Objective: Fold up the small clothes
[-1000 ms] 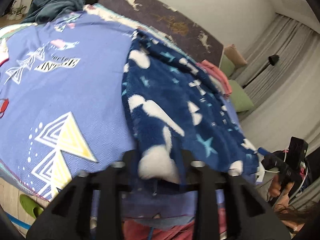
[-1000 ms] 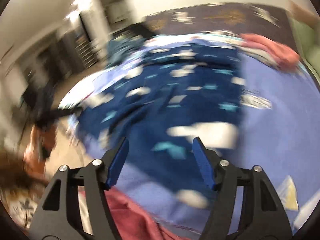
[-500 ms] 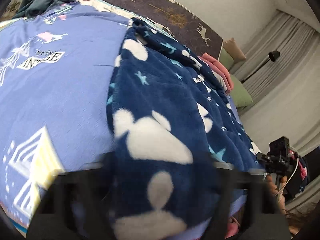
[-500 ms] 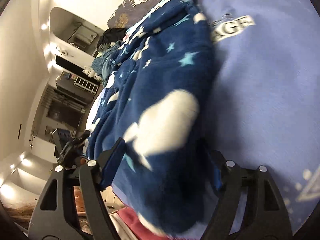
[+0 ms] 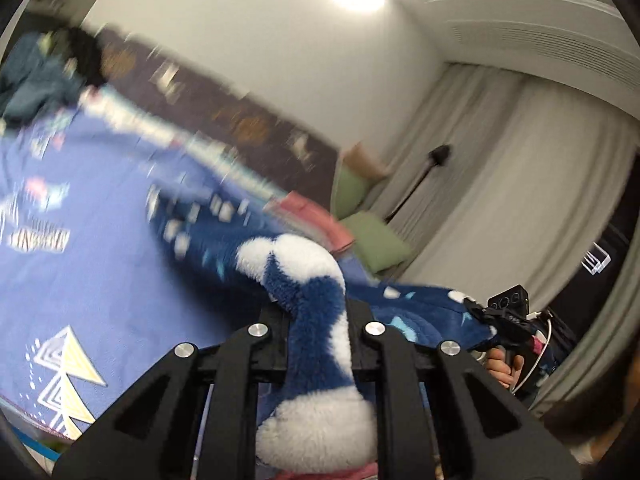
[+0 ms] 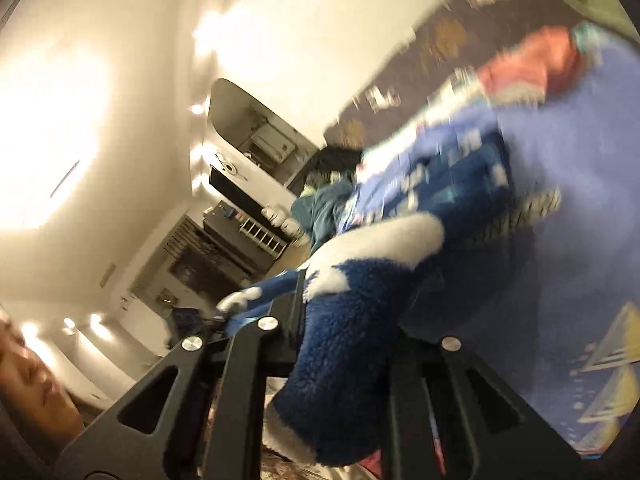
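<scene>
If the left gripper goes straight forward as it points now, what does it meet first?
Probably the blue fleece garment that the left gripper already pinches; beyond it, likely the lilac bedspread. Depth is unclear.

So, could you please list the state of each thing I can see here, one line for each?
left gripper: shut on the blue fleece garment, jaws just closed
right gripper: shut on the same garment, jaws just closed
blue fleece garment: near edge lifted, held at two points, the rest trails on the bed
lilac bedspread: spread flat
pink clothes: folded, lying near the pillows
green pillows: resting at the headboard
</scene>
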Available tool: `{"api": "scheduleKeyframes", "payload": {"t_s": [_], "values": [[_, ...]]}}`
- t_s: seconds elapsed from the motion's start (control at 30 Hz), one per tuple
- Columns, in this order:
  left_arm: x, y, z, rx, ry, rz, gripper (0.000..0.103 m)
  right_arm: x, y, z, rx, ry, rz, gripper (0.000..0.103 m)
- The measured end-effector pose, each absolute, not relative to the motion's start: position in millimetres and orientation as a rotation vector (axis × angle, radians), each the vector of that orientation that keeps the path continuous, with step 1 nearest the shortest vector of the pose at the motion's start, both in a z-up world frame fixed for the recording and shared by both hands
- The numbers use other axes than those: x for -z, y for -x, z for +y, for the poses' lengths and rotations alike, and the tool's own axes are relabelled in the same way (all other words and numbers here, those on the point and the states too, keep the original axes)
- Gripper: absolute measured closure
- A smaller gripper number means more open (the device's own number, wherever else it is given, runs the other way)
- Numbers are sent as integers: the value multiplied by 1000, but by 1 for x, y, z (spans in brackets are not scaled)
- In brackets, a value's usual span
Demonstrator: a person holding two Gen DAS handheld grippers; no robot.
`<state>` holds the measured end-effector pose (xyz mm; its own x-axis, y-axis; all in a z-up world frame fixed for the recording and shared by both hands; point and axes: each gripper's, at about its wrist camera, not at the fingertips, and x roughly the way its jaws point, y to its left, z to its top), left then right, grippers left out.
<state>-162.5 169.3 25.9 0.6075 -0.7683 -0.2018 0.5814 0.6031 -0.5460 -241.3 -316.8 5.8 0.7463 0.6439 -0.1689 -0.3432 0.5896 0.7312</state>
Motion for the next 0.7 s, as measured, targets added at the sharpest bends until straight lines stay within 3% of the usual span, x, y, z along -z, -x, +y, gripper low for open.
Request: {"api": "scheduleKeyframes", "payload": {"t_s": [0.1,0.3,0.7], "values": [[-33,168,159,816,421,422,84,-9,253,-319,-519,-670,467,89],[-3,129,144,762,464,552,83,28,217,-315,-441,-688,573,89],[-1,91,158,691,544,559,83,14,180,-315,-479,-646,536,85]]}}
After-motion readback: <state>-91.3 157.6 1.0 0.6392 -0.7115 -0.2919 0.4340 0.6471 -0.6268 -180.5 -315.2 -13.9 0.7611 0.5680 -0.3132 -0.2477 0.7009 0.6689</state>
